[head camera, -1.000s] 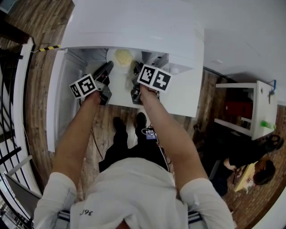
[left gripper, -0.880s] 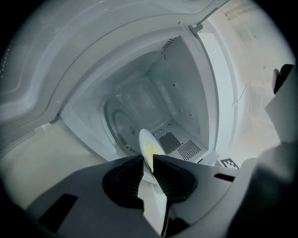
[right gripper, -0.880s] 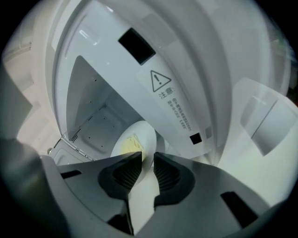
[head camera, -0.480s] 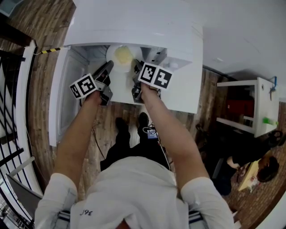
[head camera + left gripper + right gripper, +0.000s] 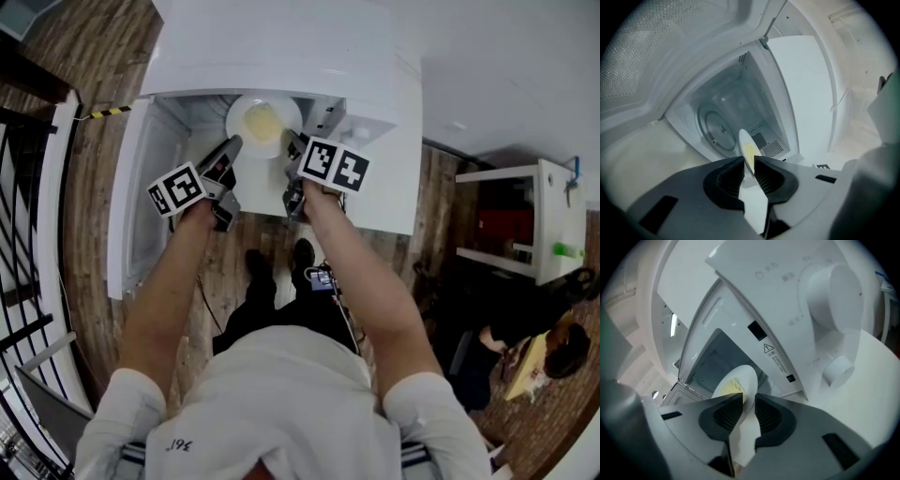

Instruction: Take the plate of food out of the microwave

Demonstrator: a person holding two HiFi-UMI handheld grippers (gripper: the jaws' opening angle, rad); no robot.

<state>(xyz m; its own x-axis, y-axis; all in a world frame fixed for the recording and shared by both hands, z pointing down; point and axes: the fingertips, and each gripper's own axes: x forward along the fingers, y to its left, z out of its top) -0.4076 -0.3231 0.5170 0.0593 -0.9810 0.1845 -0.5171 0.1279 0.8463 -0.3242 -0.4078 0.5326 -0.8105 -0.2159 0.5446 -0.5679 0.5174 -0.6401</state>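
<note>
Since a second ago, both grippers have drawn back toward the person, and the plate [image 5: 290, 112] shows further out from under the microwave's top than before.

The left gripper [image 5: 232, 142] is clamped on the plate's left rim; its own view shows the ribbed pads of the left gripper [image 5: 749, 161] pressing on the thin white edge [image 5: 742, 138]. The right gripper [image 5: 296, 142] pinches the right rim in the same way, and in its view the right gripper [image 5: 749, 399] has the plate edge [image 5: 747, 373] wedged between its pads. Neither gripper is spread.

The plate carries a pale yellow portion of food [image 5: 262, 122]. It hangs at the open front of the microwave [image 5: 281, 47], nearer than the round turntable [image 5: 717, 127] deep in the cavity. The door [image 5: 127, 206] stands swung out to the left.

Assessment: the withdrawal step is in hand and roughly half complete. The next move calls for both grippers to travel together toward the person, keeping the plate level, maintaining the grip on both rims and clearing the door.
</note>
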